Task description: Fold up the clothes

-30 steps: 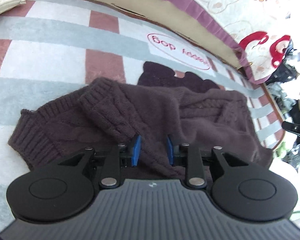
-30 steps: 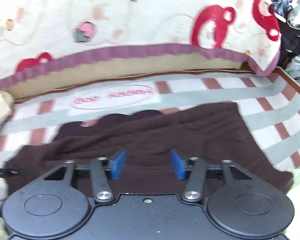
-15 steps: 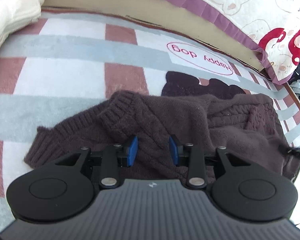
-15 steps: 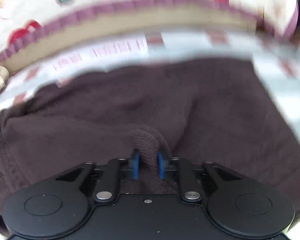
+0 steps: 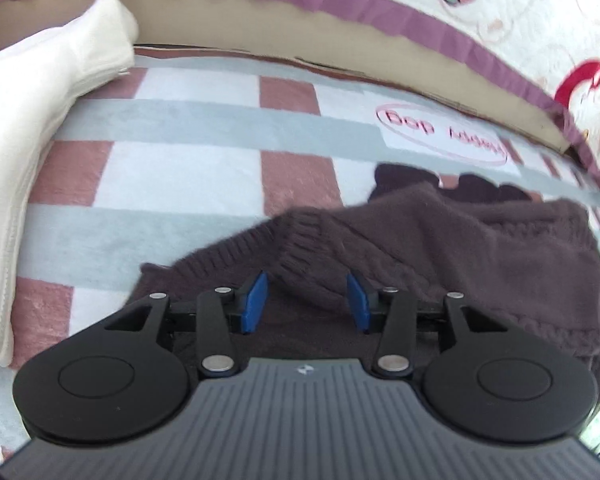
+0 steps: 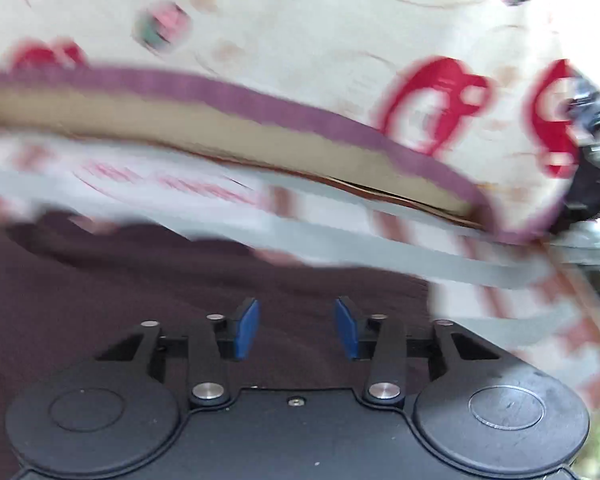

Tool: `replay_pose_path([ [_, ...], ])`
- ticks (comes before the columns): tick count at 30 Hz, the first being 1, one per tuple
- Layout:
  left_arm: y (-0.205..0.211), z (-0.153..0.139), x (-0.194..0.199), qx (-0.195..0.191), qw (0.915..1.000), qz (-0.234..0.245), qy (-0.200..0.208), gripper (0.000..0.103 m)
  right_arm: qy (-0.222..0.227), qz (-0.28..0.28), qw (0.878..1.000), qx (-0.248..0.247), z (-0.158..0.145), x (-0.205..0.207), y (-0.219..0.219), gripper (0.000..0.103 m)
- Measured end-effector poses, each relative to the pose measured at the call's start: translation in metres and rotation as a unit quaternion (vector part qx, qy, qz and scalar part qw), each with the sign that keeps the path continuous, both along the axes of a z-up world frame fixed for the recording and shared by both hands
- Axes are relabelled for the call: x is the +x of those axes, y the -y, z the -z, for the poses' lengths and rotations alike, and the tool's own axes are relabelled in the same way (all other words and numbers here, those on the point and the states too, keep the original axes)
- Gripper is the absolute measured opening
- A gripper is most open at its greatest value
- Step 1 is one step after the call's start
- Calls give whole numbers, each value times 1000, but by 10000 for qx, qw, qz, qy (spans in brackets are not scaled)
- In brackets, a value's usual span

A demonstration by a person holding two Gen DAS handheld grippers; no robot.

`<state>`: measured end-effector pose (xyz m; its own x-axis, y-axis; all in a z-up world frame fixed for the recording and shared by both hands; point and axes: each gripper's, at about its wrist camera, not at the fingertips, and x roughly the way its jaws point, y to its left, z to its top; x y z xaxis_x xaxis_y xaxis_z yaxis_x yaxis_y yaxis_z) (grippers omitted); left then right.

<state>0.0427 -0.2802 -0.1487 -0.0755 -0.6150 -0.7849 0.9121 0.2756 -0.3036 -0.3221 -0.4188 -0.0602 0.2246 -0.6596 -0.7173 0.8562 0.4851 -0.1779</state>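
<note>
Opening, both tools hover released over the brown sweater.

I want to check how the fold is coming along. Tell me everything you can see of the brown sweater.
The sweater is dark brown cable knit with ribbed cuffs, soft and fuzzy. It lies bunched on the checked blanket, a ribbed sleeve end folded over the body. That sleeve sits between the opening jaws of the left gripper; the right gripper, also opening, hangs over plain knit with nothing pinched.
</note>
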Motion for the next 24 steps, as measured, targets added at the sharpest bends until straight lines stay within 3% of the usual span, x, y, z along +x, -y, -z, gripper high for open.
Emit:
replay_pose_path([
  [2, -1, 2, 12, -124, 9992, -155, -334, 45, 839, -351, 9939, 627, 1, 21, 7, 49],
  [5, 0, 6, 26, -358, 9964, -291, -704, 47, 1961, -631, 9615, 1816, 16, 57, 32, 52],
  [7, 5, 8, 27, -524, 9968, -432, -426, 48, 2410, -687, 9294, 2711, 37, 87, 53, 56],
  [9, 10, 11, 26, -618, 9969, -487, -1, 48, 2502, -700, 9070, 3314, 59, 117, 67, 57],
  [11, 17, 17, 29, -659, 9971, -371, -105, 48, 2310, -761, 9029, 3544, 75, 142, 69, 57],
  [14, 21, 28, 32, -664, 9942, -247, -805, 48, 2088, -839, 9010, 3710, 94, 168, 67, 58],
  [15, 21, 30, 30, -646, 9933, -181, -938, 48, 2148, -912, 8946, 3812, 99, 170, 67, 58],
  [17, 20, 33, 25, -612, 9926, -47, -1046, 48, 2486, -1239, 8645, 4188, 108, 172, 61, 59],
  [18, 20, 33, 22, -608, 9931, 7, -998, 48, 2522, -1413, 8601, 4203, 110, 172, 55, 59],
  [21, 24, 34, 18, -597, 9939, 49, -927, 48, 2301, -1779, 8728, 3919, 117, 171, 32, 59],
  [24, 26, 36, 17, -672, 9935, 18, -914, 50, 2738, -1432, 8637, 3981, 126, 164, 37, 56],
])
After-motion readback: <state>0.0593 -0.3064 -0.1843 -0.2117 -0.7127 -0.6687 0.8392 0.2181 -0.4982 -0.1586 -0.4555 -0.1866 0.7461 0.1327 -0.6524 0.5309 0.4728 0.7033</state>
